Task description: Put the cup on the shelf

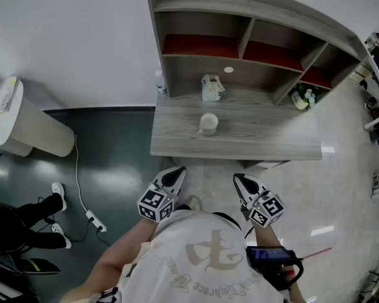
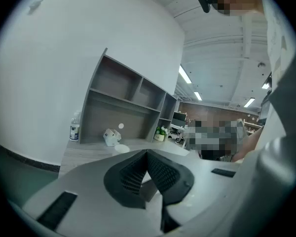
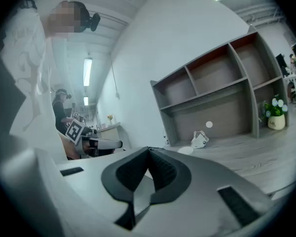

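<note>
Approach not yet begun: cup on the desk, both grippers empty.
Head view: the cup [image 1: 208, 124] stands mid-frame on the desk [image 1: 271, 137], below the shelf [image 1: 240, 2]. The left gripper [image 1: 175, 173] and right gripper [image 1: 240, 180] hang at lower centre, well short of it. Left gripper view: jaws pressed together on nothing, cup just above them. Right gripper view: jaws likewise together and empty, cup right of centre. I judge that one gripper must next open and advance until its jaws straddle the cup.
</note>
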Demonstrator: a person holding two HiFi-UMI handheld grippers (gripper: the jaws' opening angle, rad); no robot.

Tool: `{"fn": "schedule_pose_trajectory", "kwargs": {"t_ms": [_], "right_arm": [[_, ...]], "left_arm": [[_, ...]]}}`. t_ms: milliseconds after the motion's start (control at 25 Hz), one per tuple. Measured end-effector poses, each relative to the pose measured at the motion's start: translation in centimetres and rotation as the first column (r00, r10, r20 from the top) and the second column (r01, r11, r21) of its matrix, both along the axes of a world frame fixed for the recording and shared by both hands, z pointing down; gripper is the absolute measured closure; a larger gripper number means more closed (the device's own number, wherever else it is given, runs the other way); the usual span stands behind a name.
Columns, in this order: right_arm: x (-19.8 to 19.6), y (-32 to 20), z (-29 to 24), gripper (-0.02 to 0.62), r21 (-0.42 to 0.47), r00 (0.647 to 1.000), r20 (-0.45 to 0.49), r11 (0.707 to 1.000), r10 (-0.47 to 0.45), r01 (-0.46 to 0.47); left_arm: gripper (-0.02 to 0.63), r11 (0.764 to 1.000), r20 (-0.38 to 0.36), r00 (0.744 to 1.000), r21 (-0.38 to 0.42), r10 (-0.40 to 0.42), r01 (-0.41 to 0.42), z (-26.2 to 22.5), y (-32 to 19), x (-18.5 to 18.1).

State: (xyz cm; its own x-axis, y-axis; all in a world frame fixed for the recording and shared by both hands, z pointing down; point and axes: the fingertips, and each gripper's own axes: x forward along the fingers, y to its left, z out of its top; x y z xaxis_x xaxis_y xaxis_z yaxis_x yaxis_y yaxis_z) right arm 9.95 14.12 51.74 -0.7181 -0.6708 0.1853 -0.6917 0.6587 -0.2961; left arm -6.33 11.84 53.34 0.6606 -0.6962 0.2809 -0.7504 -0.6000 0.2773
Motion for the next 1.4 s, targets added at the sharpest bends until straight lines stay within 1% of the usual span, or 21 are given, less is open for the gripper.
{"fn": "schedule_pose_trajectory", "kwargs": {"t_ms": [400,640,1120,1400], "right_arm": [[1.0,1.5,-0.5,0.592,0.009,1.000,-0.002,1.000,-0.012,0.012],[1.7,2.3,-0.5,0.592,0.006,1.000,0.004,1.000,-0.010,0.010],[3.8,2.9,-0.5,0.591,-0.002,1.000,0.012,1.000,0.020,-0.020],[3.9,2.8,-0.2,0.591,-0.016,0.999,0.013,0.999,0.031,-0.031]], "left_arm": [[0.604,1.000,0.006,1.000,0.009,0.008,-0.008,-0.7,1.7,1.6],[0.604,1.000,0.007,1.000,0.002,-0.002,0.002,-0.5,2.7,2.1],[0.604,1.000,0.009,1.000,-0.004,0.015,-0.015,-0.4,3.6,4.2],[0.606,1.000,0.014,1.000,-0.016,0.025,-0.024,-0.2,3.6,4.6]]}}
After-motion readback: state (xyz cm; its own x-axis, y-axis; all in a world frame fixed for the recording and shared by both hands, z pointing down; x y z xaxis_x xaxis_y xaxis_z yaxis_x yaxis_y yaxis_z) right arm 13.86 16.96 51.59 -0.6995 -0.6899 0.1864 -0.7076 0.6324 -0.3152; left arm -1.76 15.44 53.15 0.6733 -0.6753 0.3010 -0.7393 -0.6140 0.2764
